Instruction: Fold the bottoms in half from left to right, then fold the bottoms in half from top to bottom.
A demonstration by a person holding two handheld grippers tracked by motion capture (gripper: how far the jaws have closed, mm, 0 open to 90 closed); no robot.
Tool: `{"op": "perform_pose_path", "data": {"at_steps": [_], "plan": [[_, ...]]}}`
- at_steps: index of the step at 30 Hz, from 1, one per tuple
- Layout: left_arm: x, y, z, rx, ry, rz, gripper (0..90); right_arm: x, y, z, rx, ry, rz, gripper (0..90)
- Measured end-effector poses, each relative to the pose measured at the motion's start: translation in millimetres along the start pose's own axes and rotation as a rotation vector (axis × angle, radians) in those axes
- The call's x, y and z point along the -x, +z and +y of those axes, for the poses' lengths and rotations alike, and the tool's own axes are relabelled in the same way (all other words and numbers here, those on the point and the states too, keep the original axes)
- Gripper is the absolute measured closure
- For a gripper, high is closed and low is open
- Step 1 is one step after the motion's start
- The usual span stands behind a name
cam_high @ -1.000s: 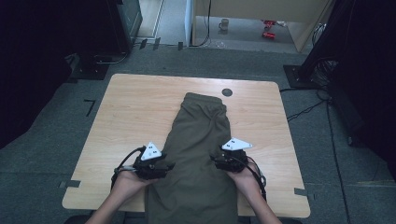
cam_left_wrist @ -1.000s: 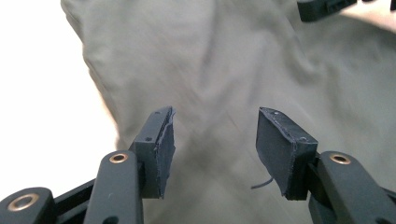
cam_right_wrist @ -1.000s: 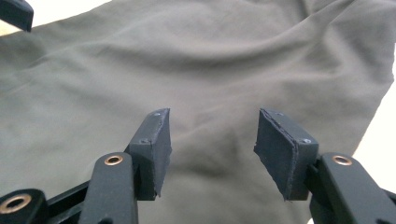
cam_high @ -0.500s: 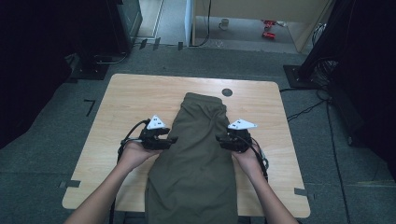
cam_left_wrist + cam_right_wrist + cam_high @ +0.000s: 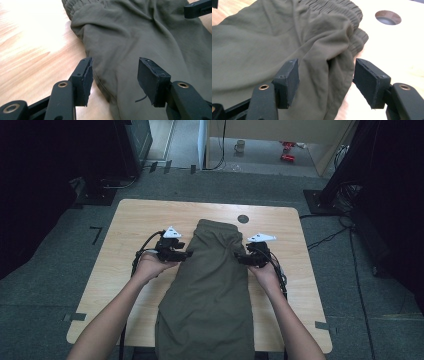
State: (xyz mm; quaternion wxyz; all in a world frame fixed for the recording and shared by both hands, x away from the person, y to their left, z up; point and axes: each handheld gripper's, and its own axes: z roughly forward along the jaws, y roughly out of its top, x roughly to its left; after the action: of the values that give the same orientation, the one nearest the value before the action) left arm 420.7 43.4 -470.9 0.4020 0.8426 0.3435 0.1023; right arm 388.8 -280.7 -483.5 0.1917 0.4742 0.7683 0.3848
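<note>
A pair of olive-green trousers (image 5: 215, 275) lies lengthwise on the wooden table (image 5: 140, 220), with the elastic waistband at the far end and the legs hanging over the near edge. My left gripper (image 5: 186, 254) is at the trousers' left edge near the hip. It stands open, with the cloth's edge (image 5: 130, 32) lying between the jaws (image 5: 113, 75). My right gripper (image 5: 239, 259) is at the right edge, and its jaws have just been opening. A raised fold of cloth (image 5: 262, 45) stands between the jaws (image 5: 325, 77), and the pads do not press on it.
A round hole (image 5: 243, 218) in the tabletop lies just right of the waistband. Bare wood runs along both sides of the trousers. Beyond the table the floor holds dark stands, cables and a mug (image 5: 240, 145).
Both hands have slid away from the person along the trousers' sides toward the waistband. The right gripper's jaws stand wider apart.
</note>
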Motion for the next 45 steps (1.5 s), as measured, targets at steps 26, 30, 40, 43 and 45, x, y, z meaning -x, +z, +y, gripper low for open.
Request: {"op": "perform_pose_path", "data": {"at_steps": [26, 30, 40, 43, 45], "plan": [[-18.9, 58.0, 9.9, -0.010, -0.085, 0.031, 46.9, 24.5, 52.4, 11.8, -0.036, 0.092, -0.009, 30.1], [-20.7, 63.1, 11.7, -0.024, -0.087, 0.027, 46.8, 23.6, 59.2, 12.4, -0.056, 0.079, -0.015, 29.4], [-26.3, 70.6, 10.2, -0.008, -0.115, 0.016, 45.5, 26.9, 68.8, 10.8, -0.031, 0.075, -0.031, 26.6], [-24.9, 72.1, 10.7, -0.005, -0.112, 0.031, 44.6, 25.1, 70.5, 10.2, -0.020, 0.060, -0.048, 28.5], [-23.0, 73.3, 11.9, -0.008, -0.112, 0.042, 44.5, 23.4, 71.4, 10.8, -0.023, 0.050, -0.061, 29.9]]}}
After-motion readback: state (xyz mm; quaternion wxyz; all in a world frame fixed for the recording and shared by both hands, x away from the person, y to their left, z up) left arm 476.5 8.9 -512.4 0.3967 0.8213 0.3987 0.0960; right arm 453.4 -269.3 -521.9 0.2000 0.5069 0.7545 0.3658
